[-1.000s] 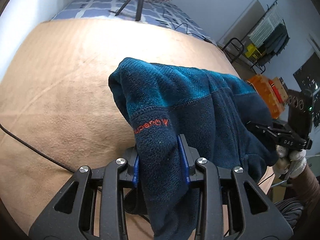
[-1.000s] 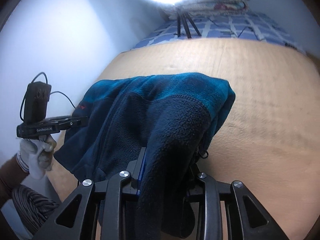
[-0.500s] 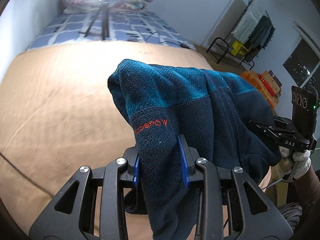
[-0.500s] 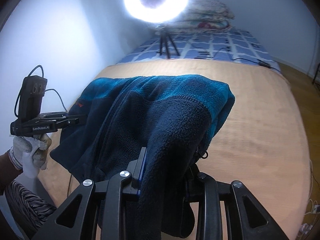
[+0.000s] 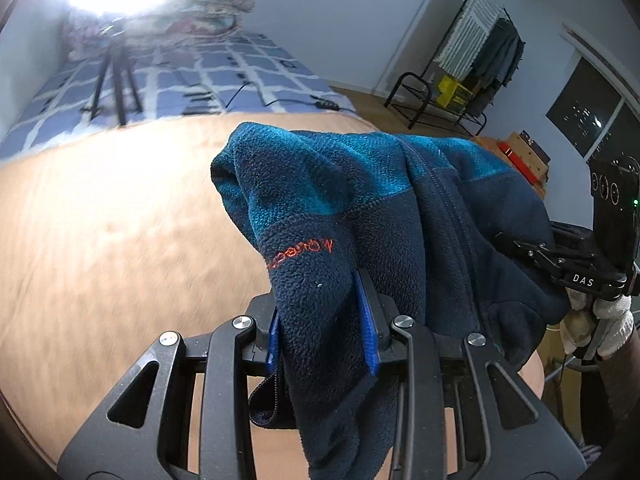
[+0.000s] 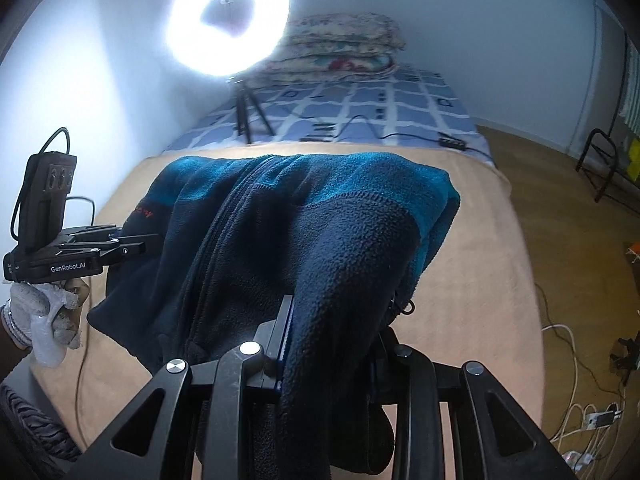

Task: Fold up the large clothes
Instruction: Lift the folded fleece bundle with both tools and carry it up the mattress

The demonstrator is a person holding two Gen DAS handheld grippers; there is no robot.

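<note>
Left wrist view: left gripper (image 5: 322, 320) is clamping a fold of the navy-and-teal fleece jacket (image 5: 400, 216), which is hanging lifted above the tan blanket (image 5: 100, 240) on the bed, near its right edge. Orange embroidered lettering (image 5: 301, 253) is showing upside down, not fully readable. Right gripper (image 5: 520, 246) is carrying a "DAS" label.

Right wrist view: right gripper (image 6: 332, 332) is pinching the dark hem of the same jacket, zipper (image 6: 224, 220) running down the middle. The left gripper's body is reading "GenRobot.AI" (image 6: 67, 268). Ring light (image 6: 228, 20) is glaring at the bed's far end.
</note>
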